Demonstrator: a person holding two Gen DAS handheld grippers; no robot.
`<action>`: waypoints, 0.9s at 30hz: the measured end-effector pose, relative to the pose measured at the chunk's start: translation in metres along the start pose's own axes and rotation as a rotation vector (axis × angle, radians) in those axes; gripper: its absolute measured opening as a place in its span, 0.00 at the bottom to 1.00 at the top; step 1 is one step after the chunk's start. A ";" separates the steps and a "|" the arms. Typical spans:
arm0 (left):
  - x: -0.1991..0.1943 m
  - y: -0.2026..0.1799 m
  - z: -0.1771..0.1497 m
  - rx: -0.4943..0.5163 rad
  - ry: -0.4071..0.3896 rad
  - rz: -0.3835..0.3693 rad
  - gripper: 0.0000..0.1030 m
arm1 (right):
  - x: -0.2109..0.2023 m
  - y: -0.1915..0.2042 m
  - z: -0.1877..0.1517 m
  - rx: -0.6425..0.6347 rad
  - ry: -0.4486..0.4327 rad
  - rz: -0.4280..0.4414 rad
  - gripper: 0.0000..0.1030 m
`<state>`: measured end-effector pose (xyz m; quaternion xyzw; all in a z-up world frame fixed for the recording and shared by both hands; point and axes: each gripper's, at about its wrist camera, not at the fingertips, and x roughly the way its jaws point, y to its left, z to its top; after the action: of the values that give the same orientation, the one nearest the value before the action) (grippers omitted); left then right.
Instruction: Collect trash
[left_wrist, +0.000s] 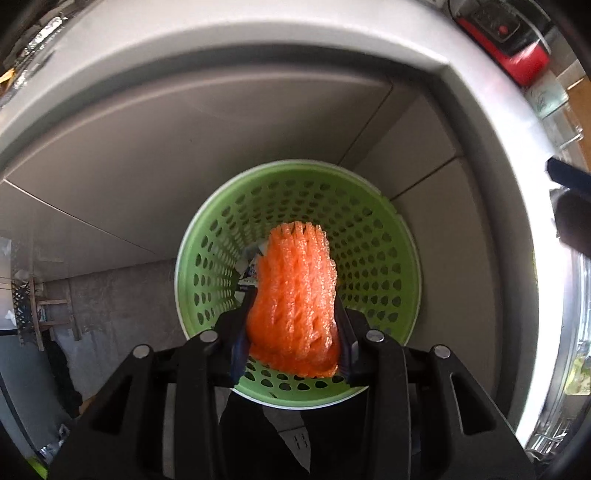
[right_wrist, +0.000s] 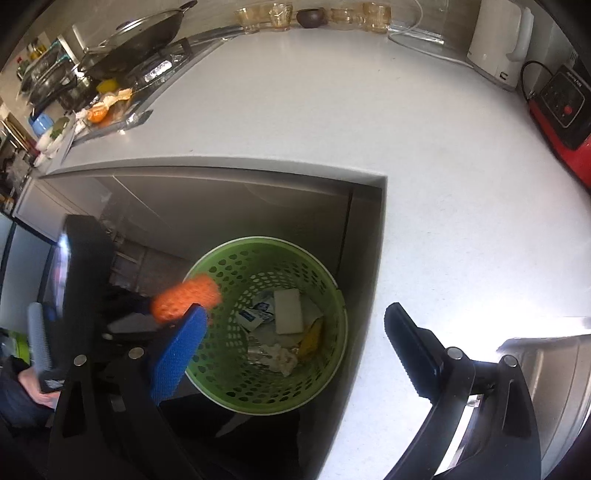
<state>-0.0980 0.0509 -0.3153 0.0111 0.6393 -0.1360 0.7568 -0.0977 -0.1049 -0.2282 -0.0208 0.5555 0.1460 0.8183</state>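
— Item one, position relative to the left hand-held gripper (left_wrist: 293, 314)?
— An orange foam fruit-netting sleeve (left_wrist: 295, 299) is clamped between the two black fingers, which are closed against its sides. It is held directly over the mouth of a round green perforated plastic waste basket (left_wrist: 373, 240); from the right wrist view the sleeve (right_wrist: 184, 297) is seen above the basket's left rim (right_wrist: 266, 242).

— Basket contents?
— A white rectangular foam pad (right_wrist: 289, 311), small blue-and-white printed sachets (right_wrist: 255, 315), a yellow wrapper scrap (right_wrist: 310, 341) and crumpled whitish paper (right_wrist: 279, 356) are recorded on the bottom.

— Right hand-held gripper (right_wrist: 291, 350)?
— Its fingers are spread wide apart and nothing is held; one blue-padded finger (right_wrist: 179, 354) is seen at the left, one black toothed finger (right_wrist: 410, 347) over the table.

— Legible writing?
— Print on the sachets and on the red-and-black appliance (right_wrist: 561, 110) is too small to be read.

— Edges and room?
— The basket is set on the floor in the inner corner of the white L-shaped table (right_wrist: 295, 110), near the cabinet fronts (left_wrist: 184, 147) on two sides. A white electric kettle (right_wrist: 498, 40) and a row of amber glass cups (right_wrist: 314, 16) are lined along the table's far edge; a lidded dark pan (right_wrist: 140, 33) is kept on the stove at the left.
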 end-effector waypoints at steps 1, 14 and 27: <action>0.003 -0.002 0.000 0.007 0.009 0.009 0.42 | 0.000 0.001 0.000 -0.004 0.000 0.001 0.93; -0.027 -0.009 0.011 -0.011 -0.059 0.057 0.80 | -0.022 -0.004 0.008 0.023 -0.046 -0.088 0.93; -0.208 0.004 0.046 -0.070 -0.505 0.180 0.92 | -0.131 -0.019 0.065 0.109 -0.340 -0.219 0.97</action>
<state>-0.0826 0.0856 -0.1060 0.0074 0.4312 -0.0445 0.9011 -0.0783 -0.1388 -0.0859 -0.0121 0.4111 0.0272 0.9111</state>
